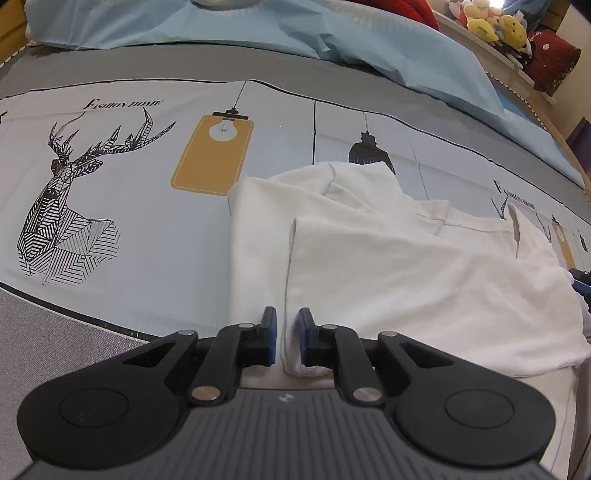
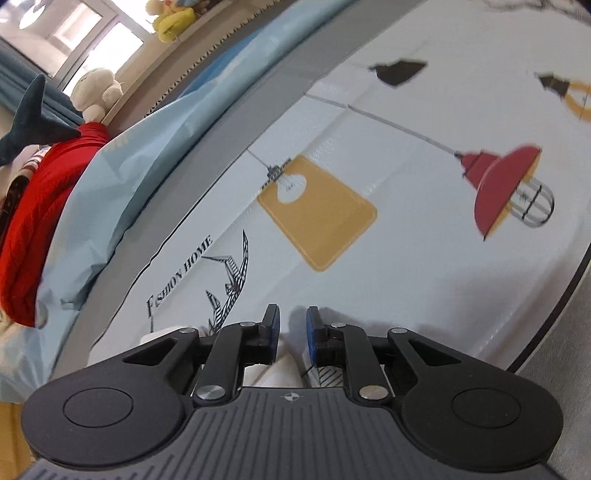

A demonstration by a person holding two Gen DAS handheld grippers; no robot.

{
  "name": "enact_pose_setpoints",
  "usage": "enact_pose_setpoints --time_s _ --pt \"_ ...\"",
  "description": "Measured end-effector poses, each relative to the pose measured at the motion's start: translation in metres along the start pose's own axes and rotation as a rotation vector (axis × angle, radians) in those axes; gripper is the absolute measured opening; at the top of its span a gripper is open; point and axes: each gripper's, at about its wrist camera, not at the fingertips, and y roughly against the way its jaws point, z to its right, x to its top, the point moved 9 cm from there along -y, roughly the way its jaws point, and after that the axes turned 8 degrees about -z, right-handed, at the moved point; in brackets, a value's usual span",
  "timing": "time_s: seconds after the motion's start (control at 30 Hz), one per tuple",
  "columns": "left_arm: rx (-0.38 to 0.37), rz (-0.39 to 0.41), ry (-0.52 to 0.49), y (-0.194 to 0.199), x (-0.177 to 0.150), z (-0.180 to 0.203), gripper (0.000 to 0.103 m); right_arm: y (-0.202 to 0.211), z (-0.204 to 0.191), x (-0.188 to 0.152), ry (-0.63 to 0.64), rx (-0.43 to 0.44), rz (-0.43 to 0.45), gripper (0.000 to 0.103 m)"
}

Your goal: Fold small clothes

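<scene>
A small white garment (image 1: 406,266) lies partly folded on the printed bedsheet (image 1: 147,206), with one layer turned over the other. My left gripper (image 1: 287,332) hangs low over its near end. The folded edge runs up between the blue pads (image 1: 272,334), which stand a little apart and do not pinch it. In the right wrist view my right gripper (image 2: 293,332) is tilted over the sheet, its jaws narrowly apart with bare sheet between the tips. A bit of white cloth (image 2: 282,369) shows beneath the fingers. Its blue tip (image 1: 581,280) peeks in at the garment's right edge.
A light blue quilt (image 1: 258,33) is bunched along the far side of the bed, with a red cushion (image 2: 33,221) and plush toys (image 1: 495,22) on a ledge behind it. Grey mattress border (image 1: 55,325) runs along the near edge.
</scene>
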Motion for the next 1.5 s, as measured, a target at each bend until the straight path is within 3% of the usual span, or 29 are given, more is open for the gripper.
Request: enact_pose_setpoints --time_s 0.13,0.27,0.37,0.4,0.43,0.47,0.53,0.57,0.6,0.67,0.7,0.77,0.9,1.13,1.2,1.23,1.3,1.5 --pt "0.005 -0.002 -0.011 0.0 -0.002 0.001 0.013 -0.005 -0.007 -0.005 -0.017 0.042 -0.038 0.017" --pt "0.005 -0.003 0.0 0.0 -0.001 -0.001 0.013 -0.009 -0.018 -0.012 0.021 0.03 -0.053 0.018" --pt "0.008 -0.002 -0.006 0.0 0.0 0.0 0.013 -0.007 -0.026 -0.01 0.093 -0.013 -0.04 0.009" --pt "0.009 -0.001 -0.008 0.0 0.0 0.0 0.013 -0.003 -0.03 -0.008 0.15 -0.068 -0.017 0.008" --pt "0.01 -0.001 -0.008 0.001 0.0 0.0 0.013 0.003 -0.036 -0.005 0.257 -0.163 0.027 0.0" --pt "0.01 0.0 -0.006 0.001 0.0 -0.001 0.013 0.01 -0.045 -0.001 0.385 -0.278 0.094 0.0" --pt "0.009 0.002 0.001 0.002 0.001 -0.003 0.013 0.029 -0.061 0.006 0.668 -0.601 0.297 0.0" --pt "0.008 0.003 0.003 0.002 0.001 -0.003 0.013 0.036 -0.064 0.008 0.707 -0.659 0.352 0.0" --pt "0.007 0.005 0.005 0.003 0.001 -0.004 0.013 0.04 -0.065 0.008 0.686 -0.616 0.357 0.0" --pt "0.003 0.007 0.012 0.004 0.002 -0.005 0.013 0.038 -0.065 0.003 0.535 -0.327 0.26 0.0" --pt "0.0 0.007 0.017 0.004 0.002 -0.006 0.013 0.035 -0.064 0.0 0.485 -0.231 0.21 0.0" --pt "-0.004 0.004 0.025 0.004 0.002 -0.007 0.014 0.024 -0.058 -0.009 0.413 -0.14 0.1 0.002" --pt "-0.013 -0.003 0.025 0.003 0.001 -0.006 0.026 0.01 -0.031 -0.017 0.268 -0.153 0.031 0.035" --pt "-0.014 -0.023 0.006 -0.002 -0.002 -0.001 0.029 -0.007 -0.039 -0.037 0.3 -0.098 -0.028 0.04" --pt "-0.011 -0.032 -0.013 -0.003 -0.004 0.001 0.027 -0.008 -0.041 -0.036 0.329 -0.101 -0.023 0.039" --pt "-0.008 -0.04 -0.027 -0.004 -0.006 0.002 0.025 -0.008 -0.043 -0.036 0.346 -0.105 -0.014 0.028" --pt "-0.014 -0.049 -0.05 -0.004 -0.008 0.005 0.004 -0.006 -0.044 -0.031 0.388 -0.149 0.029 0.01" --pt "0.003 -0.053 -0.107 0.007 -0.009 0.008 0.002 0.02 -0.051 -0.008 0.445 -0.268 0.241 0.002"
